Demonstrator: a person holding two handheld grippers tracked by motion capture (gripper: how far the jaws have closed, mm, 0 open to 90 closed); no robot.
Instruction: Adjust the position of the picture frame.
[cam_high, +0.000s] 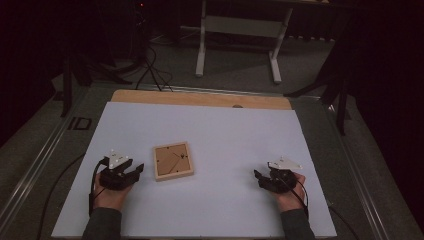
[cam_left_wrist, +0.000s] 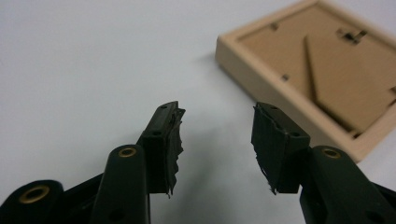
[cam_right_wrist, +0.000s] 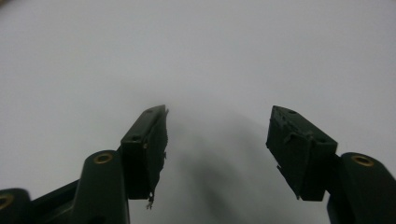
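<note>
The face-down square wooden picture frame lies just right of the empty, open left claw; the open right claw is well apart.

A pale wooden picture frame is lying back side up, showing a plain brown backing board with small dark metal clips. The sheet under it is looking plain white, without any pattern, and a strip of light wood table is showing beyond its far edge. The left gripper and the right gripper are both showing black, each carrying a light grey plate on top, with brass-coloured rivets glinting in their black arms. The sleeves are appearing dark grey.
</note>
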